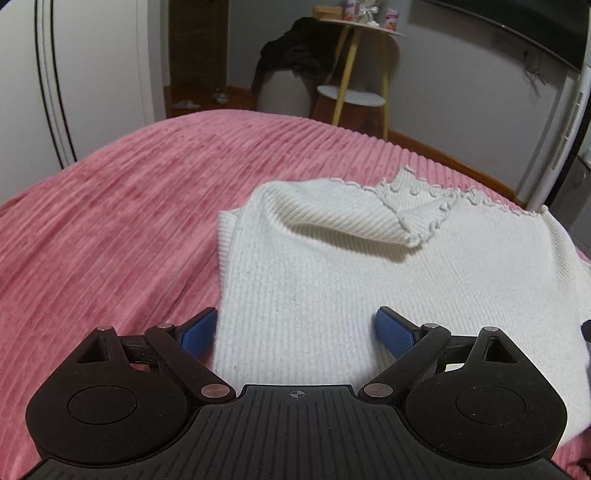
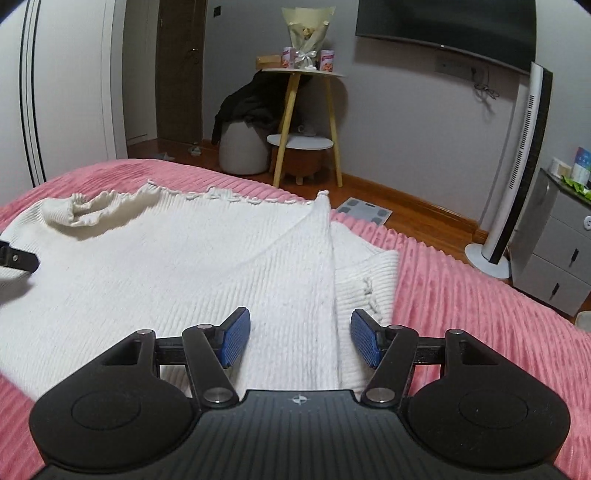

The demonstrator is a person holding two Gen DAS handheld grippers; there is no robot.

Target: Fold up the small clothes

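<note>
The left hand-held gripper [image 1: 295, 334] has its jaws spread wide, the blue pads [image 1: 393, 332] standing apart over the near edge of a white ribbed knit top [image 1: 314, 288]; nothing is pinched between them. One pad sits just past the garment's left border, above the pink ribbed bedspread [image 1: 110, 221]; the other is over the knit itself.

The right hand-held gripper [image 2: 300, 338] is parted to a middling width, its pads clear of the cloth, and it straddles a folded-over edge of the same top [image 2: 184, 266].

The top lies flat on the bed. A sleeve [image 1: 351, 218] with frilled trim is turned in over the body on the left side. On the right side another panel is folded inward, with a small cuff-like part [image 2: 365, 280] sticking out beside it on the bedspread [image 2: 461, 302].

Beyond the bed stand a round two-tier side table [image 2: 306, 110] with wooden legs, a pouf with dark clothing [image 2: 247, 107] draped over it, a wall-mounted television [image 2: 443, 29] and a tower fan [image 2: 517, 166].
</note>
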